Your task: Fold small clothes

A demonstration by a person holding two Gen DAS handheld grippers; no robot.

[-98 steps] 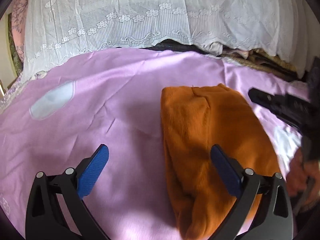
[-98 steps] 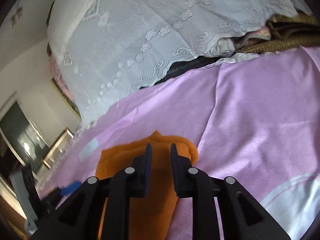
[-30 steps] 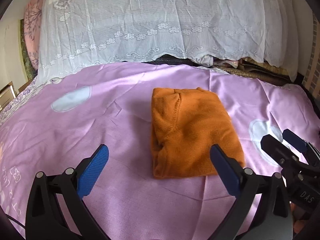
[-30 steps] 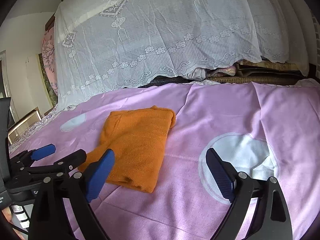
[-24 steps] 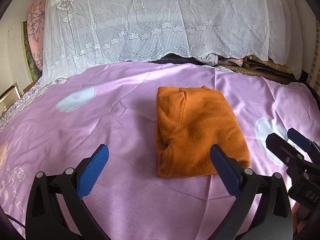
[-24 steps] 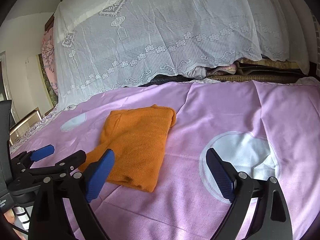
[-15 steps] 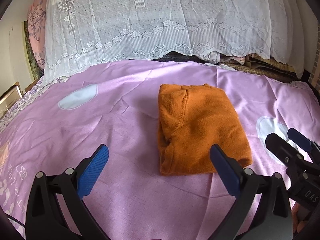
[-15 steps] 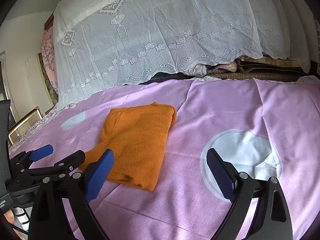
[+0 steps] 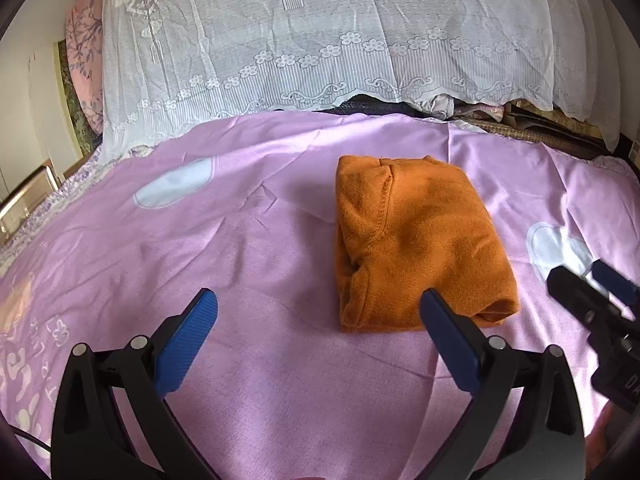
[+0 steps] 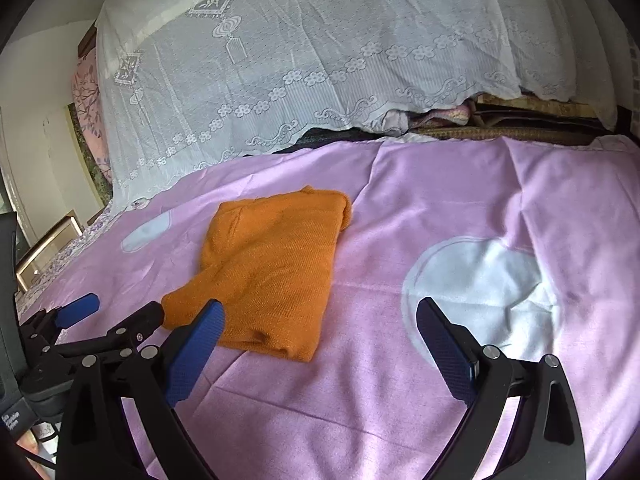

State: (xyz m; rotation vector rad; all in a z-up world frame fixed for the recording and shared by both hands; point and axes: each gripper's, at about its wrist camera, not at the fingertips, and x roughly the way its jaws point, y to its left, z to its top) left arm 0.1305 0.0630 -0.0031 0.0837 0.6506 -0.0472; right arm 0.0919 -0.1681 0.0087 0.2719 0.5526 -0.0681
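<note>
An orange knit garment (image 9: 416, 240) lies folded into a compact rectangle on the pink bedsheet (image 9: 240, 248); it also shows in the right wrist view (image 10: 272, 264). My left gripper (image 9: 320, 308) is open and empty, hovering just short of the garment's near edge. My right gripper (image 10: 320, 316) is open and empty, to the right of the garment and above the sheet. The right gripper shows at the right edge of the left wrist view (image 9: 592, 284), and the left gripper at the lower left of the right wrist view (image 10: 112, 316).
A white lace cover (image 9: 340, 40) drapes over a tall pile at the back of the bed. Dark and woven items (image 10: 500, 124) peek from under it. White patches (image 10: 476, 276) are printed on the sheet. A framed object (image 10: 44, 248) stands at the left.
Both grippers have pulled back from the garment and stay open. The right gripper was shut on the garment 3.3 s ago and has let go. The garment lies still.
</note>
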